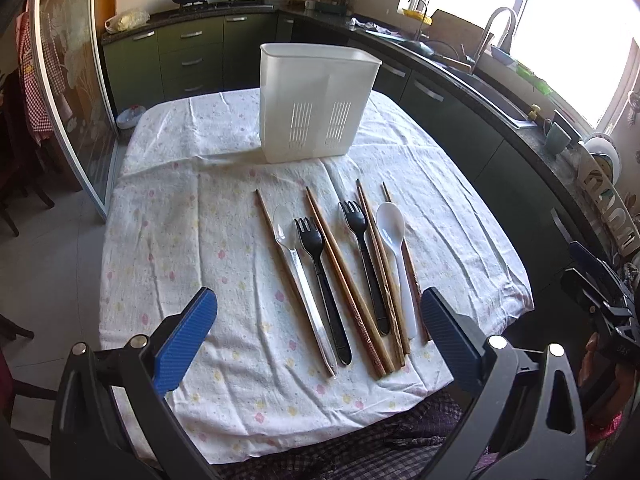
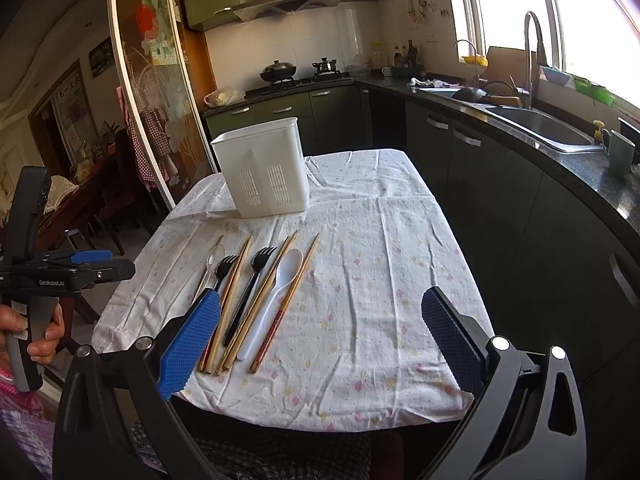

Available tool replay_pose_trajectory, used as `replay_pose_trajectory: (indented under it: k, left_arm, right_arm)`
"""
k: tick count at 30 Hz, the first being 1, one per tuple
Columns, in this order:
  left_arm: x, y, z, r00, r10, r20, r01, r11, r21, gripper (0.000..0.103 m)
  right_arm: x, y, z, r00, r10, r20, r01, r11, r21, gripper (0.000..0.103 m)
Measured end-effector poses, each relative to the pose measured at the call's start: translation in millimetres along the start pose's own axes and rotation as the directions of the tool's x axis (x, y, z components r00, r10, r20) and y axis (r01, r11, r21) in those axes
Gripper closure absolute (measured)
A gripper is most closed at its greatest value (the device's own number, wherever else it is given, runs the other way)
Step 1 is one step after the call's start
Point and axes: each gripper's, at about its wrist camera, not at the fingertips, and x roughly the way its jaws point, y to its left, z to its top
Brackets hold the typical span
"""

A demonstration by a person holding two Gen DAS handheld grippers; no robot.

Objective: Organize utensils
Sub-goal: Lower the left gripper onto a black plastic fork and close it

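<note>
Bare tablecloth (image 2: 372, 280) right of the utensil row (image 1: 340, 276), open up to the far white holder (image 1: 318, 104). Clear spoon (image 1: 298, 276) hard to make out; row partly hidden in right view. Left gripper (image 1: 318, 336) and right gripper (image 2: 320, 344) spread wide, empty, hovering at near edge.

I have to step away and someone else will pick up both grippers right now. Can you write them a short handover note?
Left gripper: open, empty, above the near table edge.
Right gripper: open, empty, right of the row.
White holder stands upright at the far end of the tablecloth.
Chopsticks, two black forks, clear spoon and white spoon lie in a row.
Done: nothing visibly.
Left: move all utensils into the holder.
</note>
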Motion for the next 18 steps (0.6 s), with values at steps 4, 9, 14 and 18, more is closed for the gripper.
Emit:
replay_pose_trajectory:
  k: [4,9,14,18]
  left_arm:
    - [34.4,-7.5,18.8,0.993,-0.014,-0.119,0.013,1.0,-0.011,0.007]
    - [76.4,-8.5,30.0,0.962,-0.019,-0.271,-0.001,0.997,-0.073,0.037]
    - [108.5,-5.3,30.6,0.926,-0.064,-0.373,0.007,0.988,-0.152,0.051]
    - [121.0,-4.1,33.2,0.921,-0.069,-0.383,0.004,0.986,-0.169,0.068]
  right_arm:
    - [6.8,-5.0,-0.8,1.0,0.002,-0.019,-0.002,1.0,0.006,0.004]
    - [8.1,-7.8,-2.2,1.0,0.013,-0.021,-0.012,1.0,0.013,0.004]
    - [8.7,-10.6,-5.1,1.0,0.018,-0.026,-0.018,1.0,0.02,0.004]
    - [10.1,-16.8,-6.2,0.999,0.021,-0.033,-0.02,0.999,0.038,0.004]
